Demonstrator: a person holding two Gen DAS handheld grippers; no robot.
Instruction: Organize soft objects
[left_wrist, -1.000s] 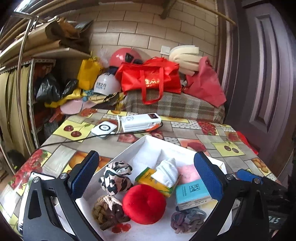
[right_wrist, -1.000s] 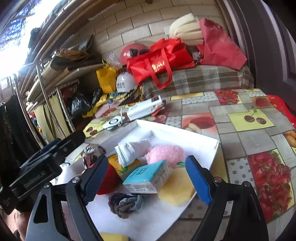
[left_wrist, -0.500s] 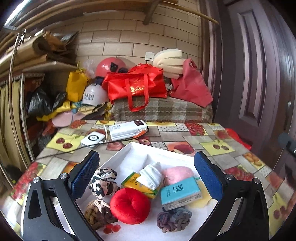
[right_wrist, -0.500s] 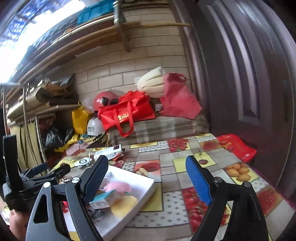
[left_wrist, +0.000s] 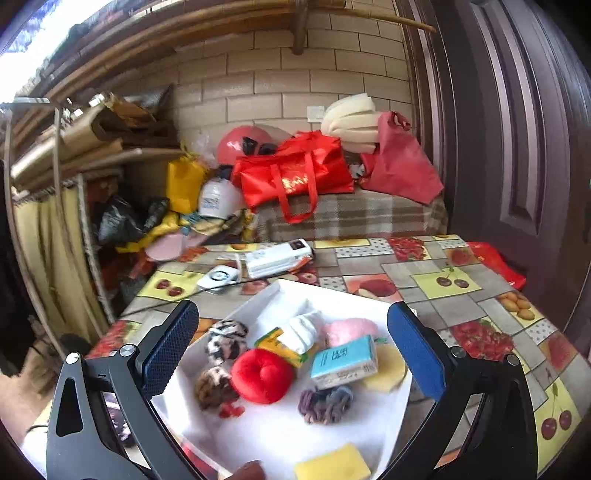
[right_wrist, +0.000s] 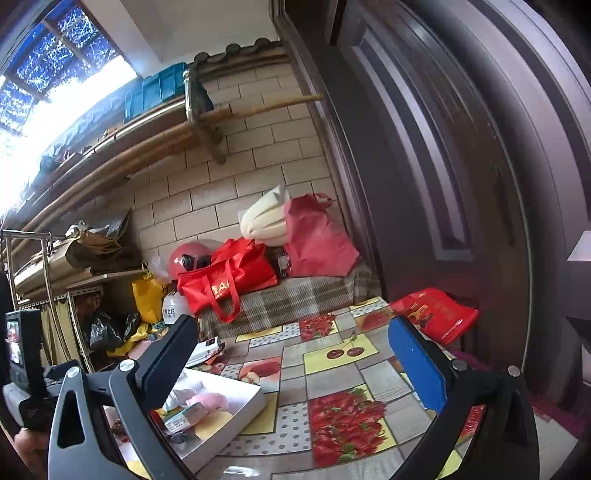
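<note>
Left wrist view: the left gripper (left_wrist: 291, 350) hangs spread and empty over the white tray (left_wrist: 384, 417) of soft objects, the red cushion (left_wrist: 263, 374) nearest. The right gripper (right_wrist: 291, 360), jaws just widened with nothing between them, points past the tray (right_wrist: 243, 413) over the tablecloth (right_wrist: 343, 417), so it should swing back before choosing one piece.

the left gripper (left_wrist: 291, 354) is wide open, its two blue pads far apart, and nothing is pressed between them. it points a little downward. the right gripper (right_wrist: 295, 365) points about level, and its jaws stand very wide. they have just been opening further, and there is nothing between them. in the right wrist view the left gripper (right_wrist: 33, 384) shows at the left edge as a dark body with a small screen on it, and under it a bit of the person's hand (right_wrist: 27, 448) is seen.
</note>
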